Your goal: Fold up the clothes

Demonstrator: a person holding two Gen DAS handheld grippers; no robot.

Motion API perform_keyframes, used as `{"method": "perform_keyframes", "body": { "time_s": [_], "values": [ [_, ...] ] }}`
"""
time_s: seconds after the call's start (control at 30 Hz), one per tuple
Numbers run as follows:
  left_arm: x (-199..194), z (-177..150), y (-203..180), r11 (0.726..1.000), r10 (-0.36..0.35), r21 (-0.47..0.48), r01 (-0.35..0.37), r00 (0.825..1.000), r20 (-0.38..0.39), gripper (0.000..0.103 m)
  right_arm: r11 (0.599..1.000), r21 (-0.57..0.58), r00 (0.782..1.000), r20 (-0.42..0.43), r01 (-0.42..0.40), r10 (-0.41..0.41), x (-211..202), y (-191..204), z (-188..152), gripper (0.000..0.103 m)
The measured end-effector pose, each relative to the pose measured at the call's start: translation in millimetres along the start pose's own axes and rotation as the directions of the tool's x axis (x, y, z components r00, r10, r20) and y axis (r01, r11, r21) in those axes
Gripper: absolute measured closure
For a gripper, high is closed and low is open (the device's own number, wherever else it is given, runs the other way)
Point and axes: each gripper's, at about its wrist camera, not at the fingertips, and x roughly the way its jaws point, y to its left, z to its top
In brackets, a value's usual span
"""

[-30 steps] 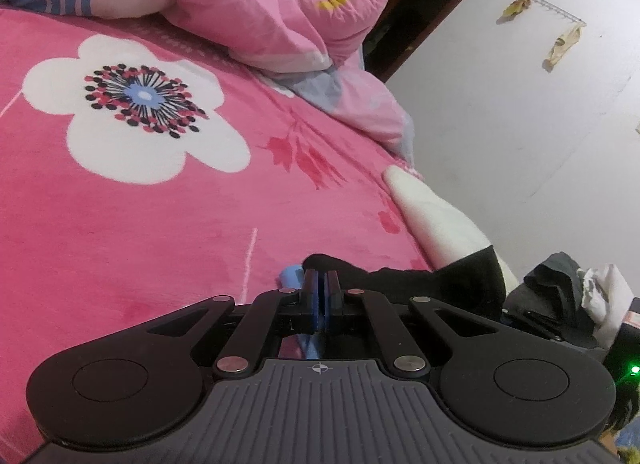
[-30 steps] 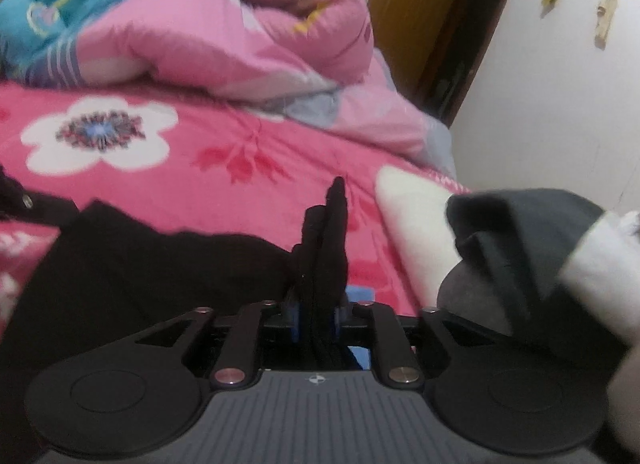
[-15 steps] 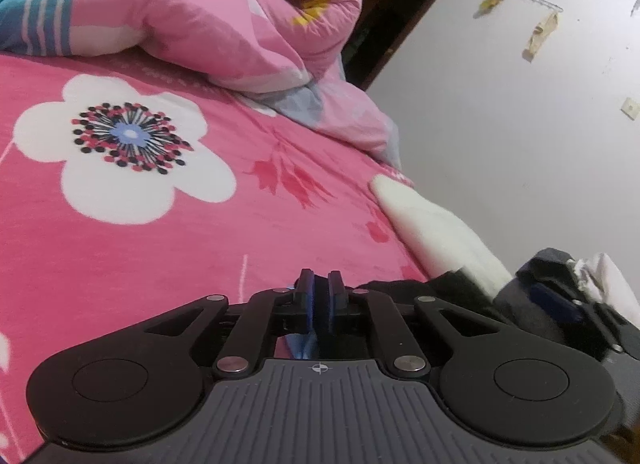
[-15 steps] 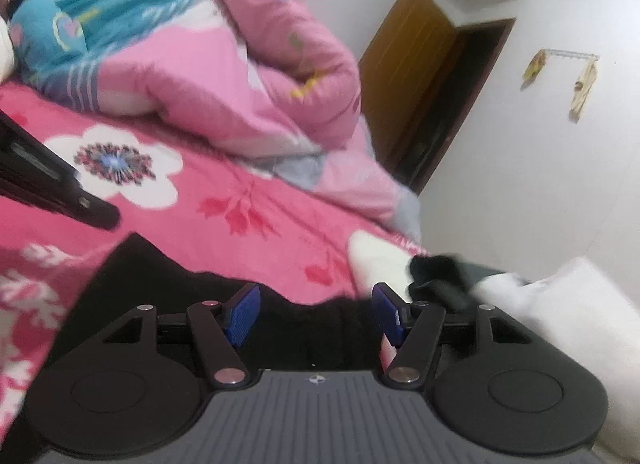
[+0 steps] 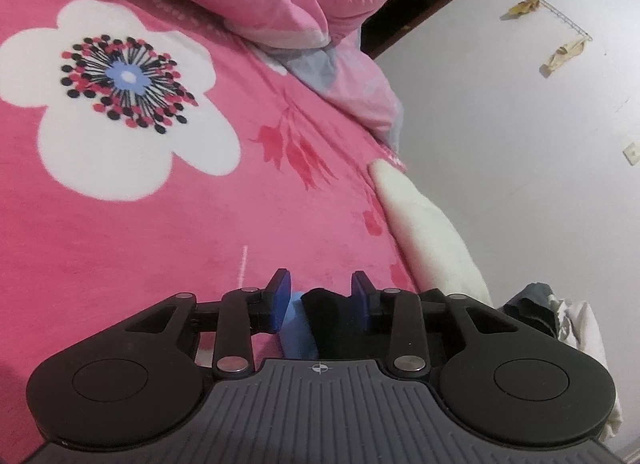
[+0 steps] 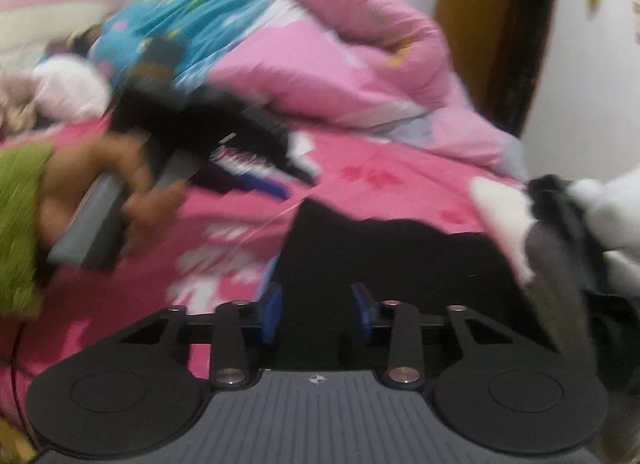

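While both grippers, left and right, stand parted, black garment: soft, limp, probably light; grip its near edge.

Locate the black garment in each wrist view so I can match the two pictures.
Left wrist view: the black cloth garment shows only as a small dark patch at bottom centre, between the left tongs' blue pads.
Right wrist view: it spreads over the lower centre-right of the pink bedspread, ahead of the right tongs.
Shared landmark: the long white cushion at the bed's right edge.
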Motion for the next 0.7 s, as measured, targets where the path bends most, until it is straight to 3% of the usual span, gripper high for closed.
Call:
{"method": "perform_keyframes", "body": {
  "time_s": [0.2,0.43,0.7],
  "values": [
    [9.1,2.1,-4.4,1.0,-0.009,0.026,0.01,0.999,-0.03,0.071,0.998,-0.061,0.999,-0.05,-0.019,0.015,7.1,22.6,-7.6,0.087],
    [14.6,2.4,-5.7,0.999,-0.001,0.052,0.003,0.999,-0.037,0.079,0.997,-0.076,0.998,-0.053,-0.034,0.03,8.1,30.6,-7.3,0.088],
    [19.0,0.8,-6.3,0.997,0.01,0.072,-0.006,0.999,-0.047,0.085,0.995,-0.101,0.996,-0.09,0.01,-0.019,26.4,36.8,-11.1,0.088]
  ]
}}
